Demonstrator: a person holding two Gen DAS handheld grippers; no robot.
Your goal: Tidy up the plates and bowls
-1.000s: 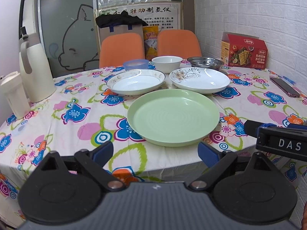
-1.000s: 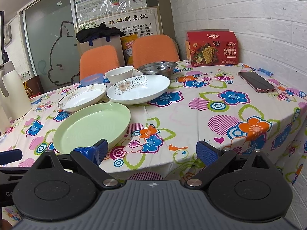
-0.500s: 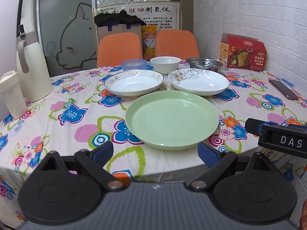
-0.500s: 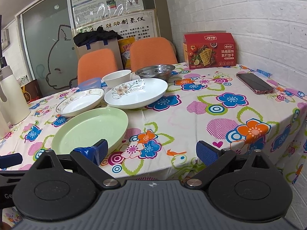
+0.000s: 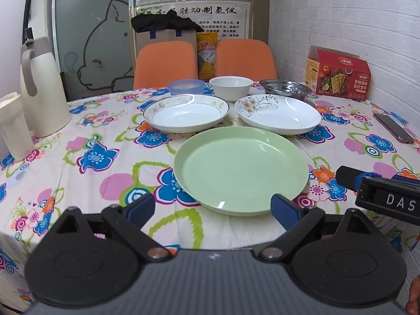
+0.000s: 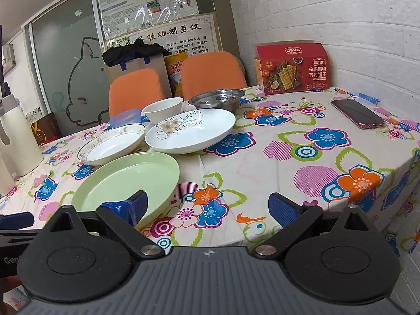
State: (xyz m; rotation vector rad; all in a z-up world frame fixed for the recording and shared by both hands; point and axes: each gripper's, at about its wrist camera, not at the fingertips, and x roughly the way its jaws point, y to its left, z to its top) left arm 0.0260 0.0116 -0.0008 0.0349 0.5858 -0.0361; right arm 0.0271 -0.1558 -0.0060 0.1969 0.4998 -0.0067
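Both our left gripper (image 5: pixel 212 207) and right gripper (image 6: pixel 207 207) hang wide-jawed, empty. The green plate (image 5: pixel 241 173) lies nearest on the desk (image 5: pixel 86 173); we should pinch its near rim squarely.

1. Lower right of right wrist view: bare tablecloth (image 6: pixel 275 162), open passage up to the phone (image 6: pixel 357 113) and cracker box (image 6: pixel 292 67).
2. Centre of left wrist view: green plate (image 5: pixel 241 168) blocks; two white plates (image 5: pixel 186 112) crowd just behind.
3. Left edge: thermos (image 5: pixel 42 89) and cup (image 5: pixel 13 126) block.
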